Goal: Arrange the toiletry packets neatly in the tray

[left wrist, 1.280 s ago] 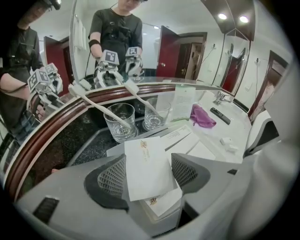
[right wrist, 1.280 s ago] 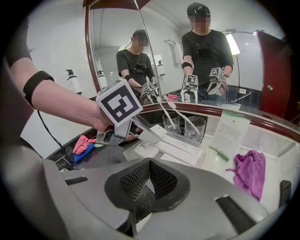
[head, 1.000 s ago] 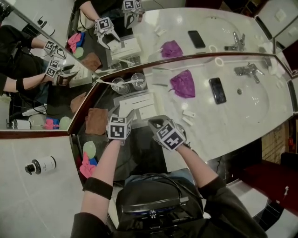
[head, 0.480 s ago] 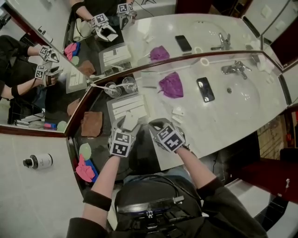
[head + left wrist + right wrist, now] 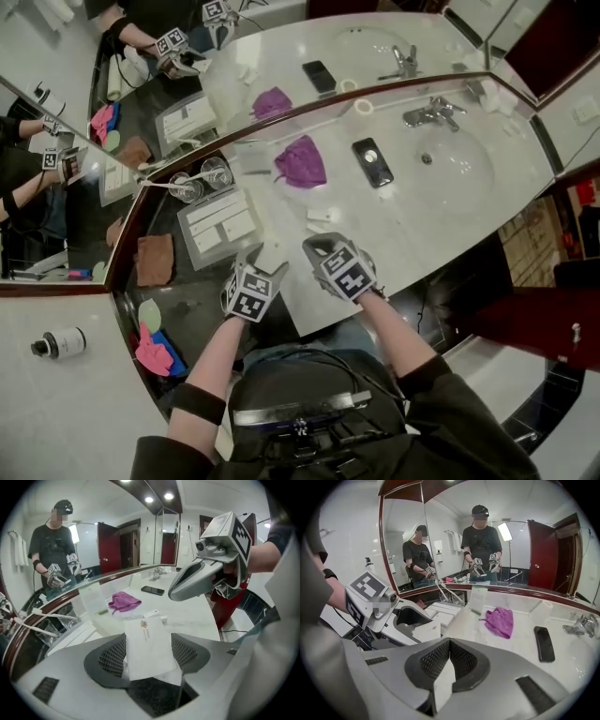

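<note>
White marble vanity counter (image 5: 412,202) runs beneath a wall mirror, with a clear rectangular tray (image 5: 192,253) at its dark left end. Several flat white toiletry packets (image 5: 225,220) already lie in that tray in rows, though their exact count is hard to make out from the head view. The left gripper (image 5: 150,641) clasps a white paper packet with small print (image 5: 146,656) across its width, hovering just short of the tray. The right gripper (image 5: 449,648) is pinched tight on a thin white packet (image 5: 443,688) held edge-on. Two small white boxes (image 5: 319,217) sit loose on the marble beside a crumpled purple cloth (image 5: 300,161). By my judgement the job is partway: both carried packets need placing, and perhaps the loose boxes too.
</note>
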Demonstrator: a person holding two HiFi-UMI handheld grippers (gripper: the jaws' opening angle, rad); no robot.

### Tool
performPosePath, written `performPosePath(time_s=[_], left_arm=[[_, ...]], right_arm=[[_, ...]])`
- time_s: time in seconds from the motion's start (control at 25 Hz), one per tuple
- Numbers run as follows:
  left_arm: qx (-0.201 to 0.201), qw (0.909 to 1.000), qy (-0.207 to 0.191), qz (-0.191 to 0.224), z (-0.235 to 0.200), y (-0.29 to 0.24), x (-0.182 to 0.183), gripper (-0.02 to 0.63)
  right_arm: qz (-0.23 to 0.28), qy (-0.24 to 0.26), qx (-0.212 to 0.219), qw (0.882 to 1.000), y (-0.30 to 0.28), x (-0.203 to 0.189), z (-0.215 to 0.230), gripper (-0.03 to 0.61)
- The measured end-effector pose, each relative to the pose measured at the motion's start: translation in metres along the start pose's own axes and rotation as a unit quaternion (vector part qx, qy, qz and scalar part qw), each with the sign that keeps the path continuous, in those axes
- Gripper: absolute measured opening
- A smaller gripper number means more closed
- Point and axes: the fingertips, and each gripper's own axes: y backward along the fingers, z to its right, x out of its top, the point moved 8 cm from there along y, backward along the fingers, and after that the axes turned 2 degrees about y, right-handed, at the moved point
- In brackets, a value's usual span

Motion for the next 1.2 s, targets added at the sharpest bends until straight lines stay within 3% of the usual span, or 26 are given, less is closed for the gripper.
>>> performPosePath(time_s=[0.24,0.48,1.0,1.12,1.2], left_arm=[[-0.034,0.9989,-0.006,-0.032,0.022,-0.046,0.001,0.301],[-0.054,0.9962,0.019,-0.066,0.035,-0.084,0.002,0.301],[-0.053,0.9919,0.039,-0.109,0.036,-0.128,-0.003,0.307],[-0.050,0.9925,0.038,-0.105,0.038,-0.130,-0.004,0.324],[-0.048,0.9929,0.035,-0.103,0.039,-0.131,-0.003,0.381]], right_arm=[[-0.007,-0.028,-0.024,0.999,0.027,-0.031,0.026,0.017],[-0.016,-0.051,-0.033,0.998,0.043,-0.059,0.050,0.017],[-0.017,-0.079,-0.042,0.996,0.057,-0.087,0.086,0.017],[-0.019,-0.082,-0.042,0.996,0.058,-0.091,0.088,0.017],[-0.020,-0.083,-0.041,0.995,0.057,-0.093,0.087,0.017]])
